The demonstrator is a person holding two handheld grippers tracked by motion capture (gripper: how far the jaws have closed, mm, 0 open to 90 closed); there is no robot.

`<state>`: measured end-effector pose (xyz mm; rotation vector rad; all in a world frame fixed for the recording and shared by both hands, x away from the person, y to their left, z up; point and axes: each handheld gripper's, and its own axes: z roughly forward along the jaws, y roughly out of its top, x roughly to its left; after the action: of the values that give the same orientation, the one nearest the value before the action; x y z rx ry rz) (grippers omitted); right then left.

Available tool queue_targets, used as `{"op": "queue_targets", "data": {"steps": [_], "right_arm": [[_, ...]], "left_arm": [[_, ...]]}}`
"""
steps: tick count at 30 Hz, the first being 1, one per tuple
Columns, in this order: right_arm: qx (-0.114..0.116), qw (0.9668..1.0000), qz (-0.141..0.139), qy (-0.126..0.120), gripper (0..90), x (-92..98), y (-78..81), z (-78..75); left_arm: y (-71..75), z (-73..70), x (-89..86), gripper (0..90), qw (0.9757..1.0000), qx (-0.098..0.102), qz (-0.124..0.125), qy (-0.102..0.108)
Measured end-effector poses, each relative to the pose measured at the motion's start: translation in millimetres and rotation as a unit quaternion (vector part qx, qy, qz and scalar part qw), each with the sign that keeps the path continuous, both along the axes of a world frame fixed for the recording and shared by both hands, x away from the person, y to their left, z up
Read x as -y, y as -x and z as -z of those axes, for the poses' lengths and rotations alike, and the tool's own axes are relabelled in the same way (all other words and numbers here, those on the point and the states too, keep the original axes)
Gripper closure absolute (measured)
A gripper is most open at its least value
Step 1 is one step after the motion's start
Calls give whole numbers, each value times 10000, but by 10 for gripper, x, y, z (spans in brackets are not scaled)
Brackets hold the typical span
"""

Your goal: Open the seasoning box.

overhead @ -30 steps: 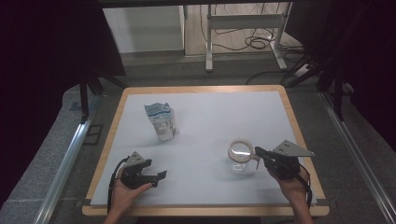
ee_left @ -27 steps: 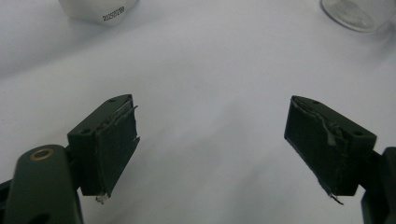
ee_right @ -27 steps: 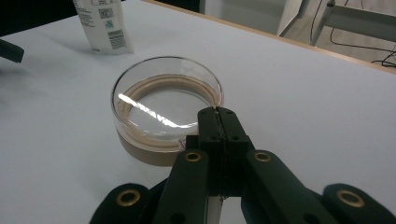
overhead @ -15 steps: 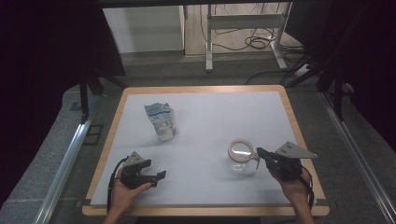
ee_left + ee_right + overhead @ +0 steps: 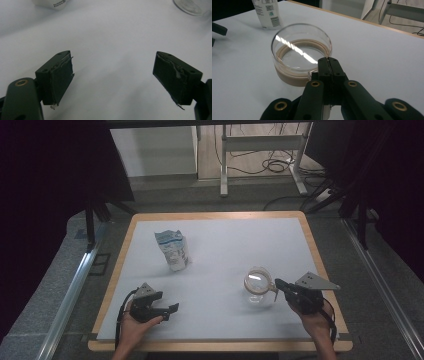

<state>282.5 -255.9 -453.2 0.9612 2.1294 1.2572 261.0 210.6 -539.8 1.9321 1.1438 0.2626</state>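
Glass, clear and thin-walled, is what my right gripper (image 5: 329, 65) is dealing with: a small round jar (image 5: 301, 56) with a tan seal ring under its glass lid, standing upright on the white table (image 5: 230, 250) toward the near right side, well apart from the printed pouch (image 5: 172, 250) that stands farther back on the left. In the right gripper view my two black jaws are pressed flat together with no gap, their tip right at the near rim of the lid; I cannot tell whether a thin lip or clasp is pinched between them or whether they merely touch the glass. From the high view the same gripper (image 5: 280, 286) sits just beside the jar.

My left gripper (image 5: 170, 309) rests low over the near left of the table, jaws standing wide apart with only bare white surface between the pads (image 5: 60, 77).

I judge the jar to be light but hard, slick and breakable: rigid walls that give nothing, so a hard squeeze risks chipping and a weak one lets it slide. The lid probably lifts off separately, so pulling at the rim may bring the lid alone or tip the whole jar. The safest hold seems to be across the body below the seal ring, with the jaws opened wide enough to span it, or the left gripper steadying the body while the right works the lid. The pouch looks soft and crinkly, likely to buckle if grabbed high.
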Motion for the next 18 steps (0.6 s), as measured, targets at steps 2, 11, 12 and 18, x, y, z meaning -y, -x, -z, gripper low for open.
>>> {"op": "queue_targets", "data": {"steps": [2,11,12,18], "right_arm": [[-17,10000,5,-4,900,3,-1,8],[-14,10000,9,25,900,7,-2,10],[-24,10000,-4,12,900,7,-7,9],[-17,10000,-23,-1,900,9,-14,10]], "left_arm": [[1,1,5,165,10000,4,4,6],[-7,-63,144,324,9999,121,99,47],[-7,-63,144,393,9999,121,99,47],[-188,-308,722,707,9964,343,735,227]]}}
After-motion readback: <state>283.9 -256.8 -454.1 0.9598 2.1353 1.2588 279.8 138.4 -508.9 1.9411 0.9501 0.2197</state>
